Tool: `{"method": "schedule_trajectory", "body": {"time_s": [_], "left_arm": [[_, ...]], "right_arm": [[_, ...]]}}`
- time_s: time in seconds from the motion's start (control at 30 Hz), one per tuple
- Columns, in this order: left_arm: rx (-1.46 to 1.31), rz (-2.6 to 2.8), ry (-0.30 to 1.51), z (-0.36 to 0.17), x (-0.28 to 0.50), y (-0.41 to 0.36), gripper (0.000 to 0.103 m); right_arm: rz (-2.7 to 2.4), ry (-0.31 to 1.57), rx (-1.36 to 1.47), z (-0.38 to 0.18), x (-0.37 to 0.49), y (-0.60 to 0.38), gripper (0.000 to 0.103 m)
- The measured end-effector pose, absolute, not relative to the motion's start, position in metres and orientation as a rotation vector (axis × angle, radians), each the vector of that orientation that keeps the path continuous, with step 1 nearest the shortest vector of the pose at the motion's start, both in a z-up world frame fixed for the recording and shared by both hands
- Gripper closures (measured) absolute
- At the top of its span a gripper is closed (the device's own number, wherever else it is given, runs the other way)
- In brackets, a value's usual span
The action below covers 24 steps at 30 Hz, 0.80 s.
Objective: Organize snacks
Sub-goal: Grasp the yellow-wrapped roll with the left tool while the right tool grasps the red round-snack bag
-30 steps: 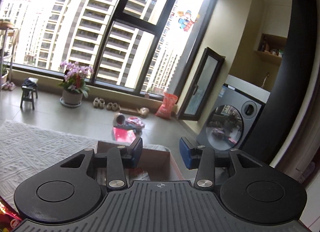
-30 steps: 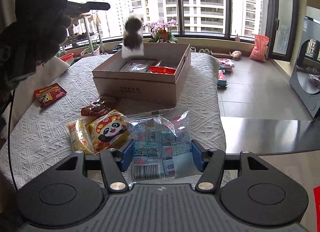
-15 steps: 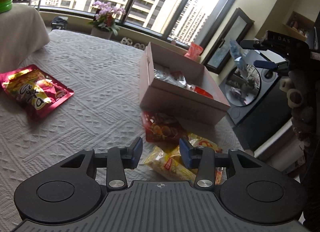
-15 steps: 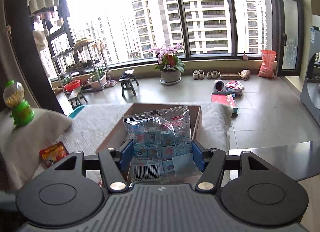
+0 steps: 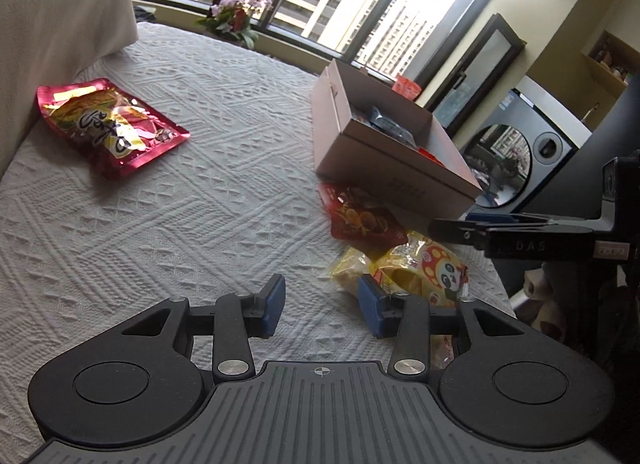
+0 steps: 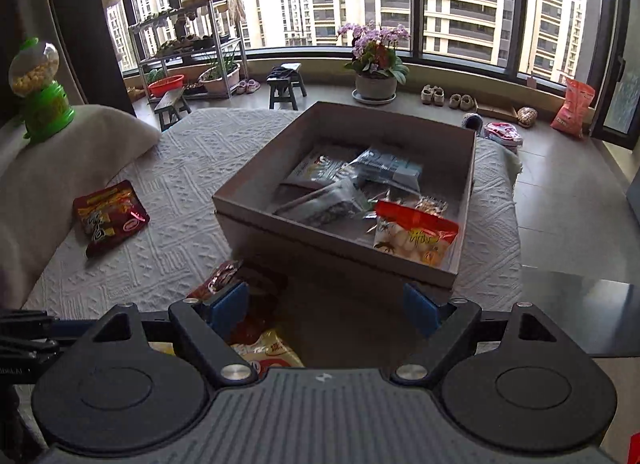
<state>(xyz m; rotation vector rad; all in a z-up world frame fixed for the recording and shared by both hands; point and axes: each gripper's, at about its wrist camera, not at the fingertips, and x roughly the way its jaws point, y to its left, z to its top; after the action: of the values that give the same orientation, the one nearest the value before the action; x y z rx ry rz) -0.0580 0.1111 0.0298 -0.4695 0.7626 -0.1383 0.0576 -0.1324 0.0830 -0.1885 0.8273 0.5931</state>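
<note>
A cardboard box [image 6: 256,206] [image 5: 384,168] on the white bedspread holds several snack packs, among them a clear blue pack [image 6: 390,166] and a red-topped bag [image 6: 414,238]. My right gripper [image 6: 326,306] is open and empty, just before the box's near wall. My left gripper [image 5: 322,306] is open and empty, low over the bedspread beside a yellow panda snack bag [image 5: 420,268]. A dark red snack pack [image 5: 360,218] lies between that bag and the box. A red chip bag [image 5: 108,124] [image 6: 108,216] lies far left.
A cream cushion [image 6: 60,168] with a green candy dispenser [image 6: 40,92] stands at the left. The bedspread's right edge [image 6: 516,200] drops to a tiled floor. A dark tabletop [image 6: 580,304] lies at the right. The right gripper's fingers [image 5: 512,232] cross the left wrist view.
My right gripper has opened and let go of the clear blue pack, which now lies in the box. My left gripper has come down closer to the panda bag.
</note>
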Motion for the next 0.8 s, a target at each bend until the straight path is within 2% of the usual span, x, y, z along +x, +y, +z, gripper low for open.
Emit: {"method": "schedule_trajectory", "body": {"time_s": [0.33,0.63,0.8], "left_arm": [[-0.476,-0.17,0.796,0.024,-0.058,0.092,0.058],[-0.353,-0.159,0.772,0.033,-0.052,0.063,0.057],[-0.387,-0.084,0.751,0.035,-0.049,0.08,0.057]], "right_arm": [[0.668,0.925,-0.178,0.041,0.015,-0.129,0.018],[0.638,0.814,-0.236,0.047,-0.026,-0.142,0.018],[0.57,0.768,-0.231,0.047,-0.028,-0.154,0.018]]}}
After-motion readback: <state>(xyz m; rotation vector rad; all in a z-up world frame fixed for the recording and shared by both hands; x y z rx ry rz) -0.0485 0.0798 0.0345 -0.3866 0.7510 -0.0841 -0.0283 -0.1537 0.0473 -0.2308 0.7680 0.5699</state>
